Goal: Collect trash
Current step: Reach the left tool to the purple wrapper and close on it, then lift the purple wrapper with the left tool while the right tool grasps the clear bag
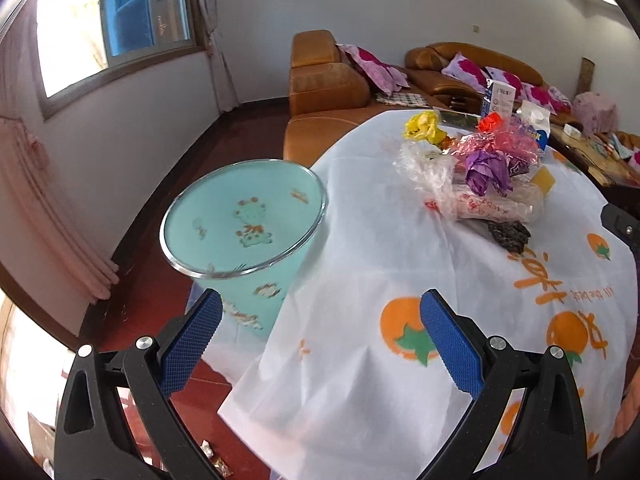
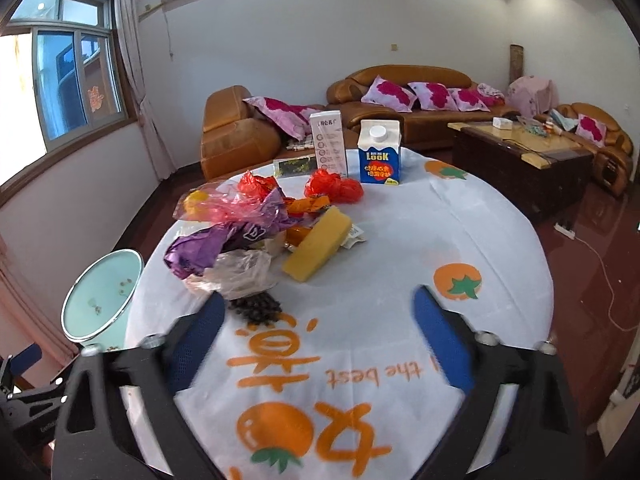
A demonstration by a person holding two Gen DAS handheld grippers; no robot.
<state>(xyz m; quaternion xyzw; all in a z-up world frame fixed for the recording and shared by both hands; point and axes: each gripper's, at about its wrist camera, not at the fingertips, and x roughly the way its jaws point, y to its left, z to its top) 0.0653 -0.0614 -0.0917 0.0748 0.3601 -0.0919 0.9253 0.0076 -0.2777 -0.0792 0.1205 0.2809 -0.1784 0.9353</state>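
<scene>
A heap of crumpled wrappers and plastic bags (image 2: 240, 236) lies on the round table's white cloth (image 2: 400, 248); it also shows in the left wrist view (image 1: 476, 172). A yellow sponge block (image 2: 318, 244) and a dark crumpled piece (image 2: 256, 307) lie beside it. A mint-green bin (image 1: 244, 216) stands on the floor left of the table, seen too in the right wrist view (image 2: 102, 296). My left gripper (image 1: 320, 320) is open and empty at the table's edge by the bin. My right gripper (image 2: 318, 316) is open and empty over the cloth, just short of the heap.
A blue-and-white milk carton (image 2: 378, 152) and a white box (image 2: 329, 140) stand at the table's far side. Brown sofas with pink cushions (image 2: 400, 100) and a wooden coffee table (image 2: 520, 156) stand behind. Small scraps lie on the red floor (image 1: 212, 452).
</scene>
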